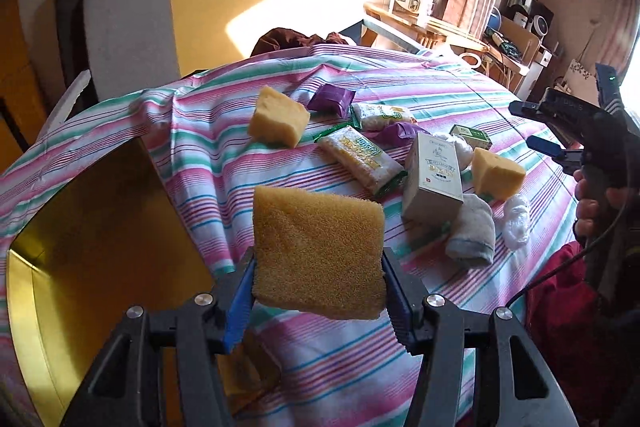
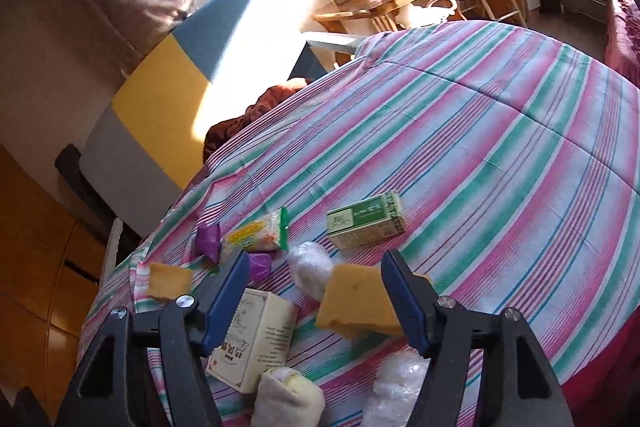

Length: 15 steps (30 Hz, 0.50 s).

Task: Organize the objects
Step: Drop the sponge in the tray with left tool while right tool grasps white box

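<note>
Sponge in left hand-held gripper

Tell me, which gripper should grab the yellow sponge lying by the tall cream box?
The right gripper. That sponge already sits between its open fingers, touching one. The left gripper is busy, clamped on another sponge held above the striped cloth.
</note>
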Available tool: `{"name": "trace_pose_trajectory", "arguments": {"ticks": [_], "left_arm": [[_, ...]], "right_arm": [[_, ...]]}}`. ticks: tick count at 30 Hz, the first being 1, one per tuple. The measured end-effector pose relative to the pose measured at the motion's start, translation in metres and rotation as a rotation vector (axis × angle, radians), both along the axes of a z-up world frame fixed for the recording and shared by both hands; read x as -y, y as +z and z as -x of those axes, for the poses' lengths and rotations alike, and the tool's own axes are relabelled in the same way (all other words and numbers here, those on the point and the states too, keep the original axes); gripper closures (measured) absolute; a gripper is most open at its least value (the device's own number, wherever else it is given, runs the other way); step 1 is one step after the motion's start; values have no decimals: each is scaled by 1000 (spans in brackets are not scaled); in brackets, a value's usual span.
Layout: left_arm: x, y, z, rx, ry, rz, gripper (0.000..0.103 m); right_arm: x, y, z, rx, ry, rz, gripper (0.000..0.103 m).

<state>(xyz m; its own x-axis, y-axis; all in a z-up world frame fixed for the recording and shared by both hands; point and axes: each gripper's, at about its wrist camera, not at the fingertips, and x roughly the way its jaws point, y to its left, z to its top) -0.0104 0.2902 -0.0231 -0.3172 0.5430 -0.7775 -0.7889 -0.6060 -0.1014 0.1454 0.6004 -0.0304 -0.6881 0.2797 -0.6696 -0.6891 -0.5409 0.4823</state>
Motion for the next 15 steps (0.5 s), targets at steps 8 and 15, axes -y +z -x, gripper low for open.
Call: {"name": "trace_pose_trajectory", "arguments": {"ticks": [8,15], "left_arm": [[71,9,-6,-31,111,-41,44],[130,6,-4,-28,223,-57,44]], "right_arm": [[53,-29,65,174,266,28,20],[57,-33,86,250,199,32,16]]}}
